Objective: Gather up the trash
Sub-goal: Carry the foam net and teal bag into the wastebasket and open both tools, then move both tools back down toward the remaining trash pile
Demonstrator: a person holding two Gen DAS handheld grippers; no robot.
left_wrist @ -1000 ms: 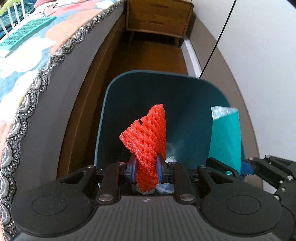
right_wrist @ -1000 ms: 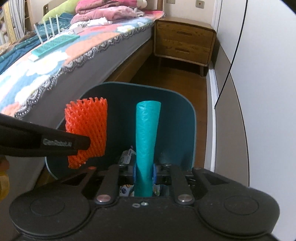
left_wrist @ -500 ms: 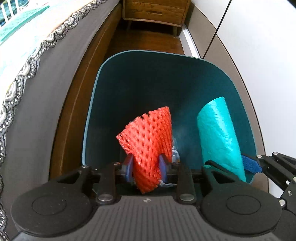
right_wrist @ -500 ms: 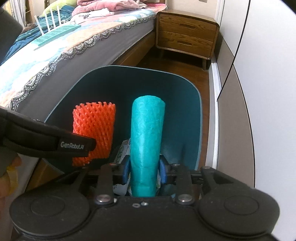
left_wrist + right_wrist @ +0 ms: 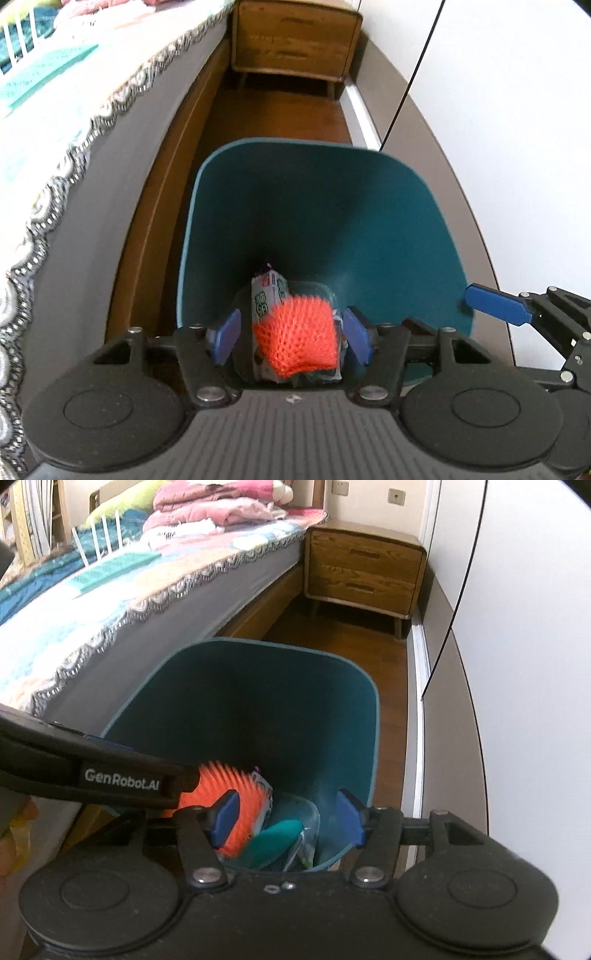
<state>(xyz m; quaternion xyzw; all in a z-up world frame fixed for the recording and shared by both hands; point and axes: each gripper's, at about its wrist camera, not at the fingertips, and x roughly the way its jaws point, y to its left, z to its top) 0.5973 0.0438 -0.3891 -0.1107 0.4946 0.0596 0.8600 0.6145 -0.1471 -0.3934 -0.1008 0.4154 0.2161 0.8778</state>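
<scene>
The left gripper (image 5: 291, 334) hangs over the teal bin (image 5: 321, 206) with its blue pads spread wide and nothing between them. The orange foam net (image 5: 301, 339) lies loose at the bottom of the bin, on top of a printed white wrapper (image 5: 267, 299), clear of both pads.

The right gripper (image 5: 288, 814) is likewise released, jaws wide apart above the bin's near-right corner. Below it a teal rolled bag (image 5: 275, 840) rests inside the bin, beside the orange net, touching neither pad.

The left wrist view shows only one blue pad of the right gripper at the bin's right rim, and the teal bag is hidden there. The right wrist view shows the bag, plus the left gripper's black body crossing the bin's left rim. A wooden nightstand (image 5: 364, 574) stands beyond the bin, the bed (image 5: 122, 602) along its left side.
</scene>
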